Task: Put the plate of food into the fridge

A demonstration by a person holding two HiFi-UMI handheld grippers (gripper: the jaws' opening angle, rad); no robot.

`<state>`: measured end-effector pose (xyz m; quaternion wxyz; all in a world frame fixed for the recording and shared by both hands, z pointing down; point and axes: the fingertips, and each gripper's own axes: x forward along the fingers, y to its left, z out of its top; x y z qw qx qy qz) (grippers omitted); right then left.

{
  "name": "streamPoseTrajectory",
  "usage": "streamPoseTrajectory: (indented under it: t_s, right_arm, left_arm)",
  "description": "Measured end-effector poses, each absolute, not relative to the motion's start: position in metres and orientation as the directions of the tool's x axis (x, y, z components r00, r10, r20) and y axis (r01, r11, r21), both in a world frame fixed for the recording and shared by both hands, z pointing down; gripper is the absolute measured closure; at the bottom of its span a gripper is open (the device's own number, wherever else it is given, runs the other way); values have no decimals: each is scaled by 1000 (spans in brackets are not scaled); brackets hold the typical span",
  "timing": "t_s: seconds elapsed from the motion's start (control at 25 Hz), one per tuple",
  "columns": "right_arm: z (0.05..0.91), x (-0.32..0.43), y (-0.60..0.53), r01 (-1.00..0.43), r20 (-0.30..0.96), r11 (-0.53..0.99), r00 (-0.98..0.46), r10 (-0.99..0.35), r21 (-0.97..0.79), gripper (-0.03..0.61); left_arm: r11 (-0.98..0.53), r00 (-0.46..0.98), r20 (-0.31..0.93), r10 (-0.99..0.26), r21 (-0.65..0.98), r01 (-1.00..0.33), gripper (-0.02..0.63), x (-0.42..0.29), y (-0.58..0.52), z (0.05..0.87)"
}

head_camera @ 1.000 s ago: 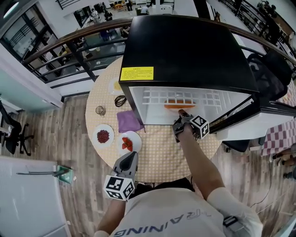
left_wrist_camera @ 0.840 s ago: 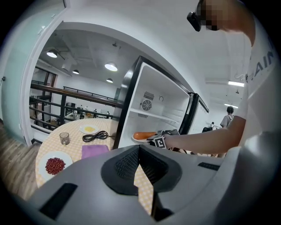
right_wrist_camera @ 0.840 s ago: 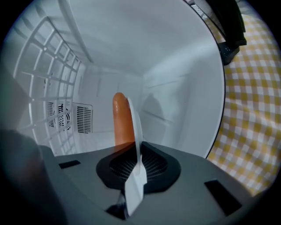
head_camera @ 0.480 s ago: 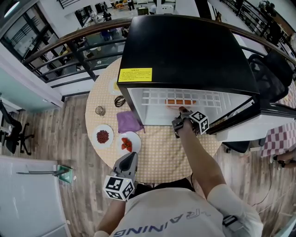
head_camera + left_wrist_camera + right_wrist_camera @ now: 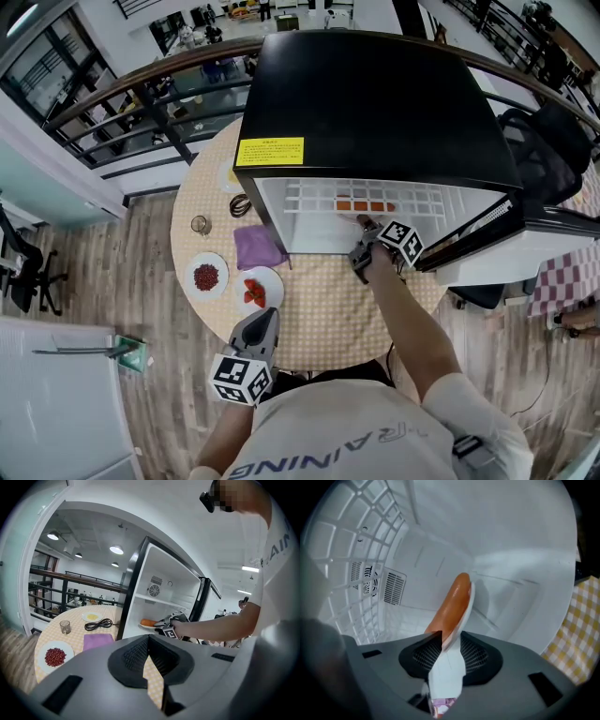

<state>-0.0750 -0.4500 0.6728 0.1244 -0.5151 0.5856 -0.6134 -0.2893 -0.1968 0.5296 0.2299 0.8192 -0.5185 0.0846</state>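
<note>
The black fridge (image 5: pixel 375 103) stands open on the round table, its white inside facing me. A white plate (image 5: pixel 366 206) with orange food rests on the fridge's shelf, also seen in the left gripper view (image 5: pixel 148 623). My right gripper (image 5: pixel 361 225) reaches into the fridge. Its jaws are opening, with the plate's rim (image 5: pixel 457 602) still between them (image 5: pixel 447 641). My left gripper (image 5: pixel 265 314) hangs low near my body over the table's front edge, shut and empty (image 5: pixel 149 639).
On the checked table (image 5: pixel 328 309) left of the fridge lie a purple cloth (image 5: pixel 255 247), a plate of red beans (image 5: pixel 205 277), a plate of red pieces (image 5: pixel 258 291), a glass (image 5: pixel 200 224), a black cable (image 5: pixel 242 203) and a plate with yellow food (image 5: pixel 232 175). The fridge door (image 5: pixel 506 234) stands open at the right.
My right gripper has pushed further into the fridge, and the plate has gone deeper along the shelf. The left gripper has stayed put.
</note>
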Motion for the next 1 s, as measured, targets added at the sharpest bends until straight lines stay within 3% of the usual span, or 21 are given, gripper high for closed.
streamPoseTrajectory:
  t_s: [0.36, 0.72, 1.0]
  right_arm:
    - [665, -90, -443, -655, 488, -22, -540, -686, -755, 327]
    - [675, -93, -430, -856, 645, 170, -485, -590, -488, 321]
    - [688, -87, -413, -910, 749, 200, -413, -519, -363, 327]
  left_arm:
    - [-361, 458, 382, -803, 300, -883, 606, -290, -193, 533]
    - [-363, 465, 382, -798, 312, -878, 606, -289, -193, 535]
    - [-366, 472, 383, -794, 319, -874, 606, -288, -193, 536]
